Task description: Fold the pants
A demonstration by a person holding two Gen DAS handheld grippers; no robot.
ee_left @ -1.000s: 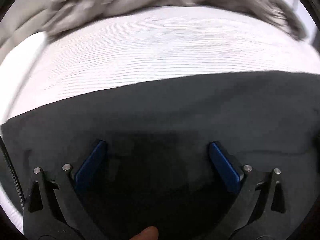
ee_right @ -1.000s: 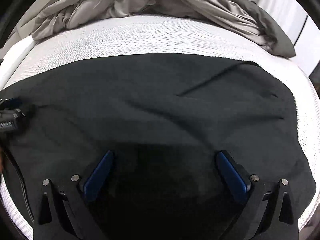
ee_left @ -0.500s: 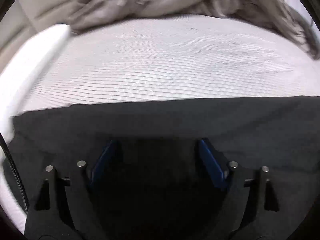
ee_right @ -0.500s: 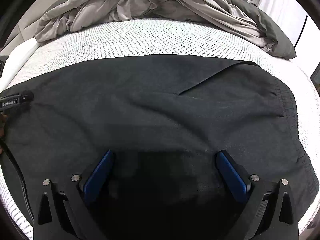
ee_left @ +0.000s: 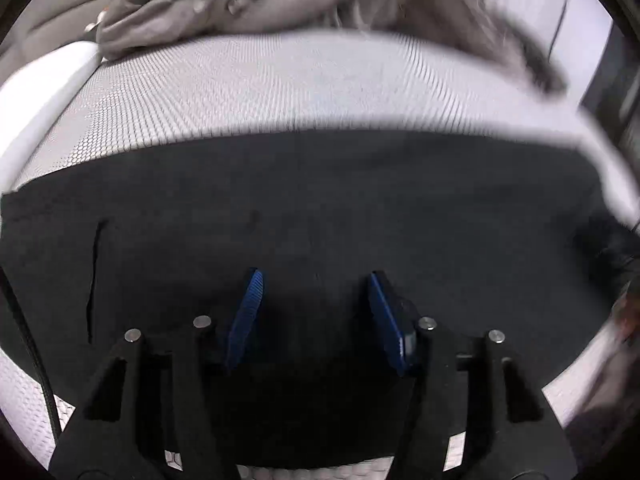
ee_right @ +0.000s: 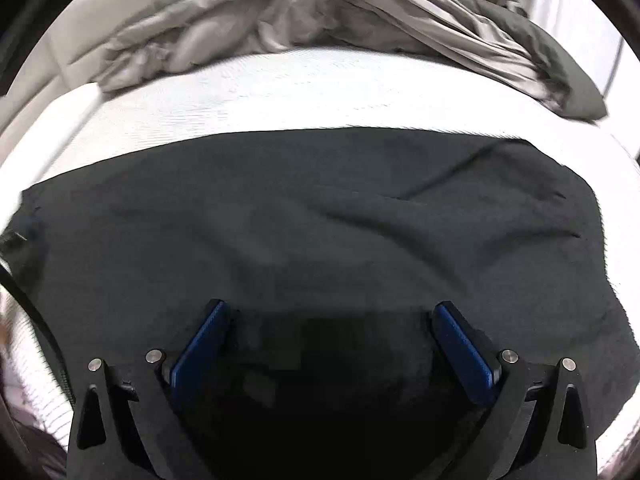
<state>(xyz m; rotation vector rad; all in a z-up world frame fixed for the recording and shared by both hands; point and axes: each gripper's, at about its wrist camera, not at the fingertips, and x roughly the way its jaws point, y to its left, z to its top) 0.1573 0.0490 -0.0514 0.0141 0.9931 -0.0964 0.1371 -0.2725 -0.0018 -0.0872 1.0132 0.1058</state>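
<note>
- Pants [ee_right: 320,216] spread flat on bed [ee_right: 280,92], apparently not yet folded.
- Left claw [ee_left: 316,308] half closed, just been narrowing, gripping nothing.
- Right claw [ee_right: 328,340] released wide.

White mattress [ee_right: 320,92], rumpled grey duvet [ee_right: 360,12]

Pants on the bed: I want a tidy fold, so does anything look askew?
Mostly flat, but the black pants show a diagonal crease and ripples toward their far right corner.
</note>
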